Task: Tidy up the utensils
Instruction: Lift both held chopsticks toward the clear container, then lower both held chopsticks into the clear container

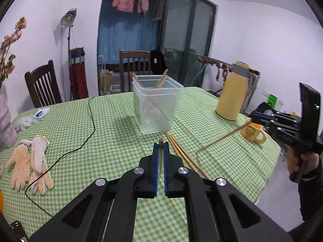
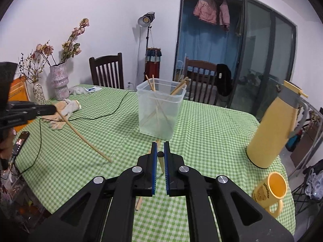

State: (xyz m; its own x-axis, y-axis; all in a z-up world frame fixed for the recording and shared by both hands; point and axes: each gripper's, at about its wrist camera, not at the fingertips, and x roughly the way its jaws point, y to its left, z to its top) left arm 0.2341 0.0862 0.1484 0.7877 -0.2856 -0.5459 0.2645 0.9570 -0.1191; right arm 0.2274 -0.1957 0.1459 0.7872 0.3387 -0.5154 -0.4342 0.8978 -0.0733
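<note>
Left wrist view: the left tool (image 1: 160,144) is clamped tight on a chopstick (image 1: 160,155) hanging tip-down between its blue pads, above the green-checked desk (image 1: 101,133). The right tool (image 2: 160,144) likewise pinches a second chopstick (image 2: 161,160). Loose chopsticks (image 1: 181,151) lie just beyond, near the clear container (image 1: 156,105) holding more chopsticks. A yellow flask (image 1: 232,92) and mug (image 1: 253,134) stand to the right.

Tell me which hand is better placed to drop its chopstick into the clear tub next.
Roughly even, slightly left. Both tongs, left and right, grip one chopstick each and face the clear tub, which looks a little nearer in the left view.
</note>
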